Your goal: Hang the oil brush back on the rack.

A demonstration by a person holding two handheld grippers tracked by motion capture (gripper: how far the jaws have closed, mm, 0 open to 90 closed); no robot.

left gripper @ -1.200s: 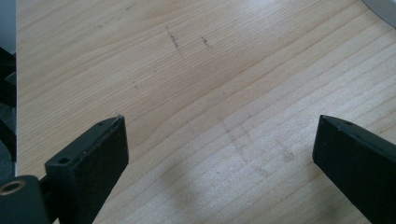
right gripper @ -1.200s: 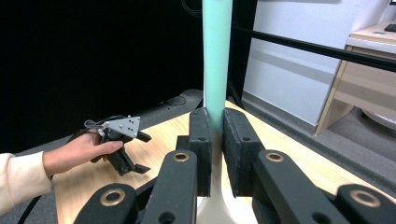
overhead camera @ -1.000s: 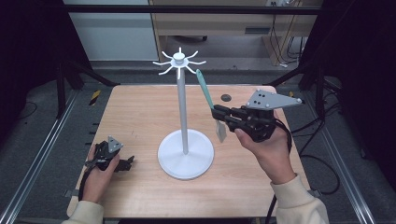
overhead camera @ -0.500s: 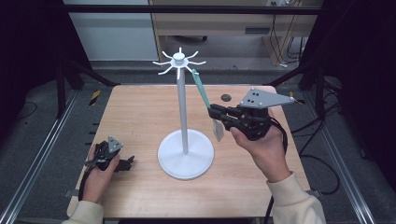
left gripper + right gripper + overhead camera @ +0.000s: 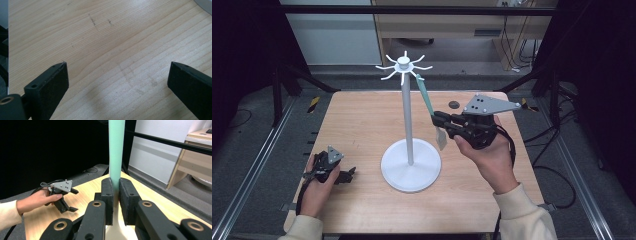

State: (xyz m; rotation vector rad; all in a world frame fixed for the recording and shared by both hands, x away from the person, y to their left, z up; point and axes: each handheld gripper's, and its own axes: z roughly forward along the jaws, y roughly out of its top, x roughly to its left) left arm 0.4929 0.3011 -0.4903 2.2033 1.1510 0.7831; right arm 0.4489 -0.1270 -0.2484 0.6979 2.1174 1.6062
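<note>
A white stand (image 5: 408,115) with a round base and a ring of hooks (image 5: 403,63) on top stands mid-table. A spatula with a teal handle (image 5: 425,97) and a white blade (image 5: 441,138) hangs slanted to its right, its top end at one hook. My right gripper (image 5: 435,120) is shut on the handle just above the blade; in the right gripper view the teal handle (image 5: 116,150) rises between the closed pads of that gripper (image 5: 115,182). My left gripper (image 5: 349,175) rests on the table at front left, open with only bare wood (image 5: 112,37) between its jaws (image 5: 117,72).
A small dark round disc (image 5: 454,104) lies near the table's back edge, right of the stand. Metal frame rails (image 5: 257,165) run along both sides of the table. A wooden desk (image 5: 447,22) stands beyond the far edge.
My right gripper has carried the spatula slightly left toward the stand, bringing the handle's top to a hook. The left gripper has stayed put.
</note>
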